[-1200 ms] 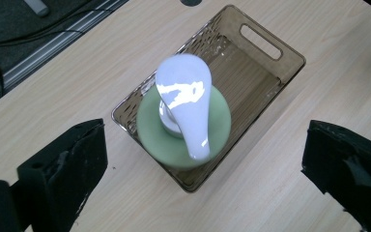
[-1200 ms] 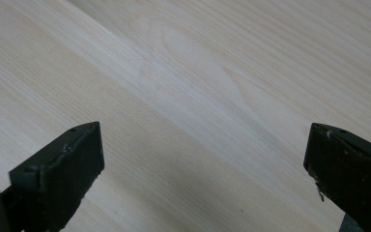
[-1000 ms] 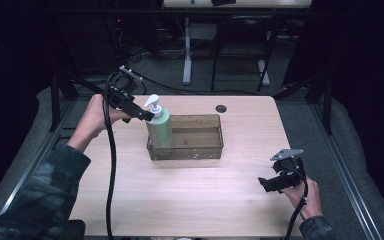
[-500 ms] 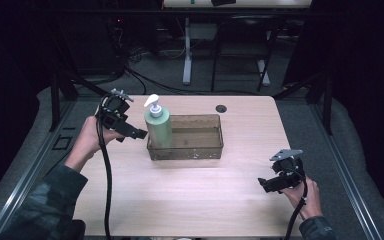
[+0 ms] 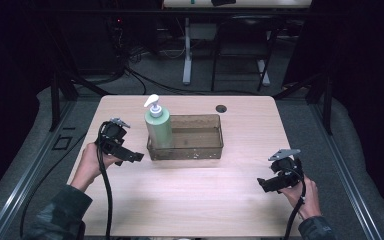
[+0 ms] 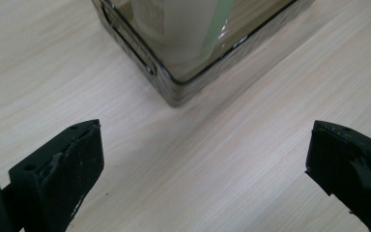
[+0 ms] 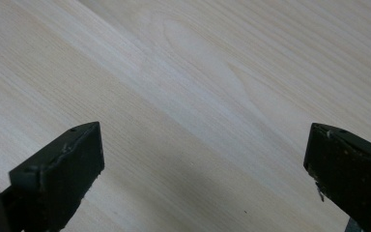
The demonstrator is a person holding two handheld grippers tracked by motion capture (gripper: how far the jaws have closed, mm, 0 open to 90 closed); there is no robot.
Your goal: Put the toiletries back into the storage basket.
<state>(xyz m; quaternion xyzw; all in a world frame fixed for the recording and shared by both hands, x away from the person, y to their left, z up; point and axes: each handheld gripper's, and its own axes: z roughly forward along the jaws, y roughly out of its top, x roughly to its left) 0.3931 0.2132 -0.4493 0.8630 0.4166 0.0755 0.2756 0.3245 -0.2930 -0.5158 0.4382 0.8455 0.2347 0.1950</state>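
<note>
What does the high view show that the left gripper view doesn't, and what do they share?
The high view takes in the whole table, the white pump top of the green soap bottle, the full length of the clear bin, the right gripper near the table's right edge, and the person's hands. The left gripper view gives a close look at one corner of the bin and at the left gripper, jaws wide apart over bare wood with nothing between them. Both show the bottle standing inside the bin at its left end.
</note>
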